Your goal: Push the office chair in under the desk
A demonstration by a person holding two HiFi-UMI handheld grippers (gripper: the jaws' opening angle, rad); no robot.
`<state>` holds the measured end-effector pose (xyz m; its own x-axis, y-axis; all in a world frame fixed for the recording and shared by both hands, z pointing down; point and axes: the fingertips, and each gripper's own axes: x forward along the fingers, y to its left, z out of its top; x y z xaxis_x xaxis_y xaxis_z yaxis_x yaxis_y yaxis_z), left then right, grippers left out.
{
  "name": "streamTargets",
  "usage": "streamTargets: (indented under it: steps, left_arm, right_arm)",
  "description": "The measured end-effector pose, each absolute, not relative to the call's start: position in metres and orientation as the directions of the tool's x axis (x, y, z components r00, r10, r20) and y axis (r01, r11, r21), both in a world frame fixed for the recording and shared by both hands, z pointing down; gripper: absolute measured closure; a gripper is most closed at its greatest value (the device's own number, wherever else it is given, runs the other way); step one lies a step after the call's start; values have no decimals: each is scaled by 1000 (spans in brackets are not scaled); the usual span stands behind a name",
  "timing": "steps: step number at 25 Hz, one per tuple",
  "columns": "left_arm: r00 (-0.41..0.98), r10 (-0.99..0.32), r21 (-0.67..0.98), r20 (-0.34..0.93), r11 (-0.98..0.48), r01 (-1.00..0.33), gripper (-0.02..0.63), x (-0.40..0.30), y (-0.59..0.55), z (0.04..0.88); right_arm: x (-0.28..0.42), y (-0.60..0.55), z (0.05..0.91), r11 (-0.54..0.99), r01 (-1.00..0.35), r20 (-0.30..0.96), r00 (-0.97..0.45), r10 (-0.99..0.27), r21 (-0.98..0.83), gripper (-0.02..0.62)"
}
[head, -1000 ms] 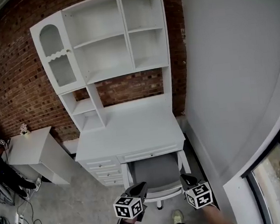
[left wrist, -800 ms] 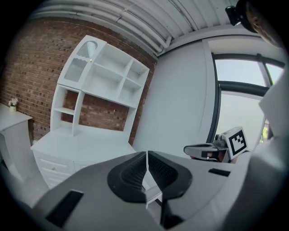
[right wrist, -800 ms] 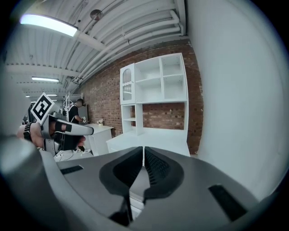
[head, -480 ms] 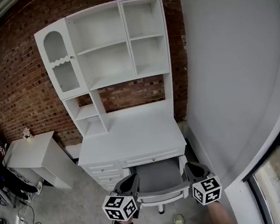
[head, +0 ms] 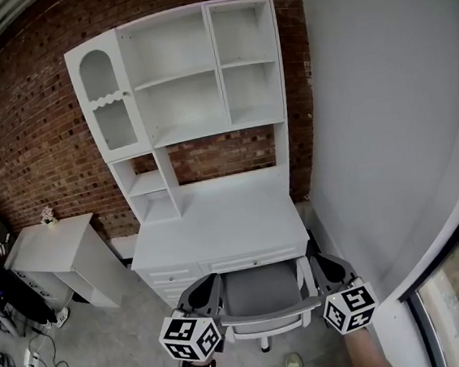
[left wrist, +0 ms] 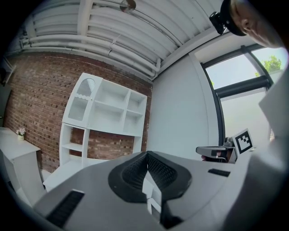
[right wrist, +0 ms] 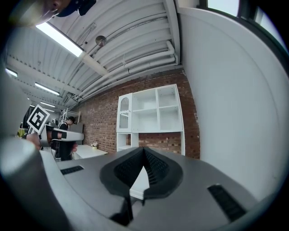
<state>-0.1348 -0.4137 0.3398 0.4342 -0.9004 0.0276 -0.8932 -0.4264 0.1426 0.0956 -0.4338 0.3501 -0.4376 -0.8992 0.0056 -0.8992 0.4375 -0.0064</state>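
Locating the chair: office chair [head: 261,289] stands at the near edge of the surface [head: 217,225], the far part of its grey seat under the front edge and its backrest [head: 269,313] on the near side, toward the person.
Surroundings: white shelf unit [head: 194,76] rises off the far side of the surface; drawers [head: 174,278] just left of the chair; grey wall [head: 386,121] close on the right.
Left tool [head: 208,282]: jaws pressed together with nothing between them; hangs just left of the seat, aimed at the shelf unit. No contact with the chair shows.
Right tool [head: 314,259]: jaws likewise together and empty; hangs just right of the seat, near the wall.
Stage (judged): chair looks mostly in; a short final push may remain.
Handling (judged): stiff frame, padded seat, fairly heavy, but likely to roll easily on the hard floor [head: 124,344]. A swivel seat would twist under an off-centre push.
Where to take hold (judged): no pinch needed. Press both closed tools against the backrest, one each side of centre, at equal height.
Risk (judged): smooth backrest may let the tips skid; the drawers and the right-hand leg leave little room.
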Motion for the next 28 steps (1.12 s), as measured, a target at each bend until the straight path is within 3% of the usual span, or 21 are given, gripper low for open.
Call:
streamTargets:
  steps: [28]
  left_arm:
    - [424,-904,129,50,-415,-900,600,-142,-416,347]
  right_arm:
    - [83,-434,344,448,-893,3,-448,-894,31,592]
